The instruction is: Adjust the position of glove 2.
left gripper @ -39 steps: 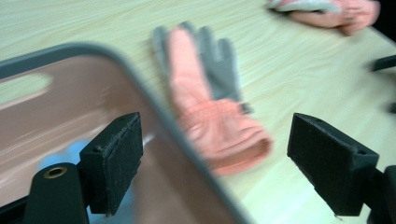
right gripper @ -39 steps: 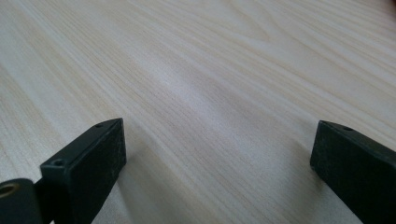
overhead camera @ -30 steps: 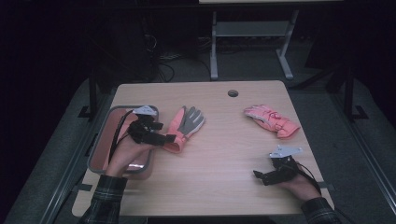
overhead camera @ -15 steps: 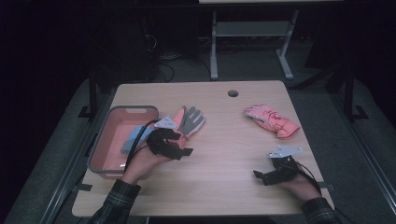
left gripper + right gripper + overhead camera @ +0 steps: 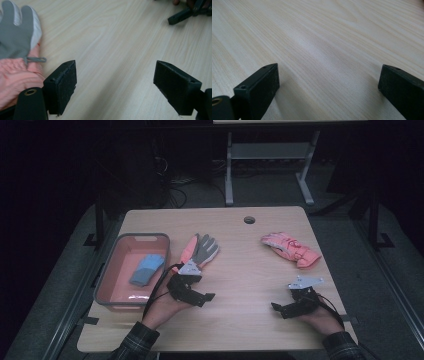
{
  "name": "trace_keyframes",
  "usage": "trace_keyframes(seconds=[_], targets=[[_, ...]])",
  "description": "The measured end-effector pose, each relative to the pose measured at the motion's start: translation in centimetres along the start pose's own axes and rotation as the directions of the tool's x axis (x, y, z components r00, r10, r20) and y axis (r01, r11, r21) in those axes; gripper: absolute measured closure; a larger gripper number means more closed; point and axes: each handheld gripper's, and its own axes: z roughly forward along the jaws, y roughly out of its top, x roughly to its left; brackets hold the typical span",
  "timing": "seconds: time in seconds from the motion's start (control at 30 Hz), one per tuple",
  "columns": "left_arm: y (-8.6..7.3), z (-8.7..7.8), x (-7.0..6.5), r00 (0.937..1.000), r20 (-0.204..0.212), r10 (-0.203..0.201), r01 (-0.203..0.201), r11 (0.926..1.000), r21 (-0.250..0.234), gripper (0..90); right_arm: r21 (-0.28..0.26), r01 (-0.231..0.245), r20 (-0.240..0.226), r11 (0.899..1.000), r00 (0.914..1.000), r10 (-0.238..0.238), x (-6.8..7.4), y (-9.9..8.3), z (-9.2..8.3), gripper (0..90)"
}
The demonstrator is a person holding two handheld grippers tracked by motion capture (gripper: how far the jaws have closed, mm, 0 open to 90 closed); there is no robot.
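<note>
A pink glove with a grey-and-white palm (image 5: 201, 250) lies on the wooden table (image 5: 240, 270) just right of a pink bin (image 5: 111, 280). A second pink glove (image 5: 290, 249) lies at the far right. My left gripper (image 5: 199, 295) sits low over the table just in front of the first glove's cuff, pointing right. Its jaws stand wide open (image 5: 115, 72) with bare wood between them, and the glove (image 5: 17, 50) lies beside the left jaw. My right gripper (image 5: 281, 309) rests near the front right edge, open (image 5: 327, 72) over bare wood.
A folded blue cloth-like item (image 5: 147, 268) lies inside the bin. A round cable hole (image 5: 249, 219) is at the table's far edge. The tip of the right gripper's jaw (image 5: 183, 14) shows far off in the left gripper view. Dark floor and a metal frame (image 5: 265, 170) lie beyond the table.
My left gripper has moved from above the bin to the right and toward the front, ending beside the glove's cuff. The right gripper has stayed put.
</note>
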Motion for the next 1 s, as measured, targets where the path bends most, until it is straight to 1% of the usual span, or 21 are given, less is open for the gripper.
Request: trace_keyframes(seconds=[0.1,0.17,0.2,0.3,0.33,0.4,0.43,0.5,0.57,0.6,0.63,0.67,0.7,0.73,0.77,0.8,0.83,0.9,0.93,0.97,1.0], targets=[[-0.6,0.5,-0.4,0.9996,0.001,0.028,-0.028,0.9996,0.007,18.0,0.000,-0.004,0.003,1.000,1.0000,0.004,0.0,0.0,0.0,3.0],[-1.0,0.9,-0.6,0.9995,-0.009,0.029,-0.029,0.9996,0.004,17.9,0.000,-0.008,0.006,1.000,1.0000,0.008,0.1,0.0,0.0,2.9],[-1.2,1.0,-0.6,0.9992,-0.013,0.039,-0.039,0.9992,0.006,17.9,0.001,-0.009,0.006,1.000,0.9999,0.009,0.1,0.0,0.0,3.0],[-2.0,1.3,-0.8,0.9987,-0.030,0.040,-0.040,0.9991,0.011,17.6,0.001,-0.015,0.010,1.000,0.9998,0.015,0.2,-0.1,-0.1,4.5],[-2.2,1.4,-0.8,0.9984,-0.031,0.048,-0.048,0.9988,0.012,17.2,-0.004,-0.016,0.010,1.000,0.9998,0.016,0.3,-0.1,-0.1,5.2],[-2.7,1.6,-0.8,0.9988,-0.030,0.040,-0.040,0.9992,0.004,16.8,-0.007,-0.019,0.016,1.000,0.9997,0.019,0.3,-0.1,-0.1,6.9],[-3.0,1.7,-0.9,0.9985,-0.032,0.044,-0.043,0.9990,0.007,16.6,-0.010,-0.019,0.017,1.000,0.9997,0.019,0.3,-0.1,-0.1,8.9],[-3.6,2.0,-1.0,0.9981,-0.039,0.047,-0.047,0.9987,0.021,16.5,-0.013,-0.024,0.021,1.000,0.9995,0.025,0.3,0.1,-0.3,21.4],[-4.1,2.1,-0.9,0.9981,-0.036,0.050,-0.049,0.9984,0.027,15.4,-0.001,-0.018,0.017,1.000,0.9997,0.018,0.3,0.4,-0.5,28.6],[-4.3,2.1,-0.9,0.9978,-0.038,0.055,-0.053,0.9981,0.030,15.4,0.004,-0.026,0.015,1.000,0.9996,0.025,0.3,0.5,-0.6,35.3],[-4.4,2.2,-0.9,0.9977,-0.041,0.055,-0.053,0.9980,0.033,14.9,0.003,-0.015,0.007,1.000,0.9999,0.015,0.2,0.5,-0.7,41.6],[-4.6,2.2,-0.8,0.9981,-0.039,0.049,-0.048,0.9984,0.030,14.2,0.002,-0.019,0.004,1.000,0.9998,0.019,0.2,0.6,-0.8,45.5],[-4.8,2.3,-0.8,0.9984,-0.034,0.044,-0.043,0.9985,0.033,14.2,-0.002,-0.020,-0.001,1.000,0.9998,0.020,0.1,0.8,-0.9,53.0],[-5.0,2.4,-0.7,0.9979,-0.037,0.053,-0.052,0.9980,0.036,14.1,-0.018,-0.024,-0.003,1.000,0.9997,0.024,-0.2,1.2,-1.3,64.3],[-5.2,2.4,-0.8,0.9978,-0.040,0.054,-0.053,0.9981,0.033,14.1,-0.018,-0.024,-0.003,1.000,0.9997,0.024,-0.2,1.2,-1.3,64.3],[-5.3,2.4,-0.8,0.9973,-0.043,0.060,-0.059,0.9979,0.027,13.7,-0.030,-0.025,0.000,0.999,0.9997,0.025,-0.4,1.4,-1.5,69.8],[-5.4,2.4,-0.8,0.9970,-0.043,0.064,-0.063,0.9977,0.026,13.7,-0.038,-0.027,-0.002,0.999,0.9996,0.027,-0.6,1.6,-1.6,73.2],[-5.7,2.4,-0.8,0.9954,-0.043,0.086,-0.086,0.9962,0.010,13.5,-0.035,-0.039,-0.009,0.999,0.9992,0.039,-1.3,2.1,-1.7,81.2],[-5.8,2.4,-0.7,0.9952,-0.040,0.089,-0.089,0.9960,-0.001,13.0,-0.034,-0.043,-0.012,0.999,0.9990,0.043,-1.9,2.6,-1.8,86.3],[-5.9,2.4,-0.7,0.9953,-0.040,0.088,-0.088,0.9961,-0.002,12.9,-0.035,-0.036,-0.013,0.999,0.9993,0.036,-2.3,2.9,-1.8,89.2],[-5.9,2.4,-0.7,0.9952,-0.042,0.088,-0.088,0.9961,-0.003,12.8,-0.039,-0.040,-0.014,0.998,0.9991,0.039,-2.6,3.1,-1.9,89.9]])
